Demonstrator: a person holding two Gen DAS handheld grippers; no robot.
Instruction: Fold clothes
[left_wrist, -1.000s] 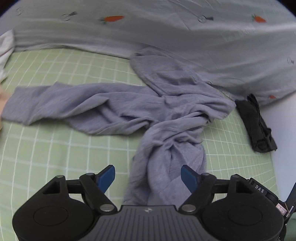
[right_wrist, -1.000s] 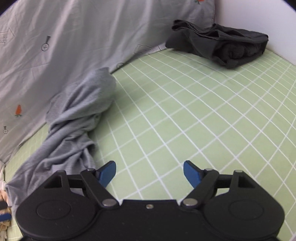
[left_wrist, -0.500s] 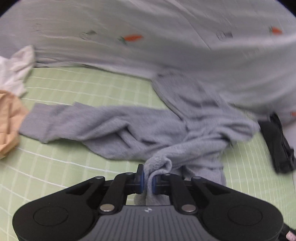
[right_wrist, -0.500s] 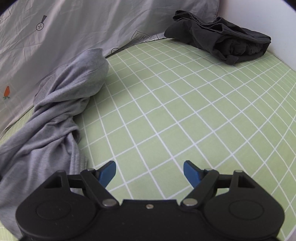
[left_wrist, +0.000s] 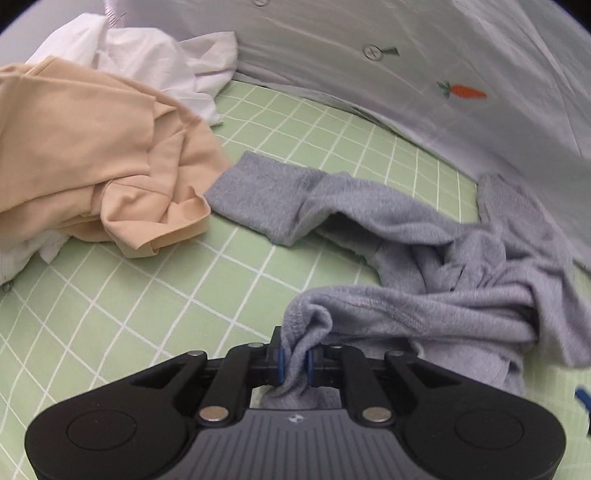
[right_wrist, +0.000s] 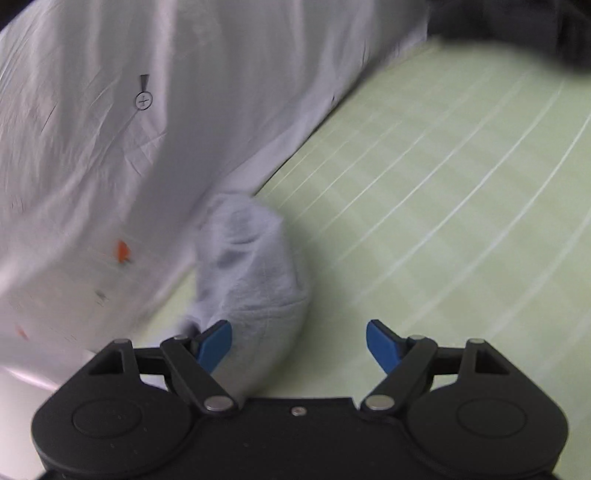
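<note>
Left wrist view: my left gripper (left_wrist: 294, 363) is clamped on a hemmed edge of the crumpled grey knit garment (left_wrist: 424, 236), which sprawls across the green grid-patterned sheet (left_wrist: 122, 317) beside a beige top (left_wrist: 85, 158). Right wrist view: my right gripper (right_wrist: 299, 341) stands wide and empty just above another grey end (right_wrist: 255, 273). I judge the fabric soft, light and limp; a hem or cuff gives the surest hold.

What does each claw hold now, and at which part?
The left claw pinches the grey garment at a bunched, stitched edge. The right claw is open and holds nothing.
</note>
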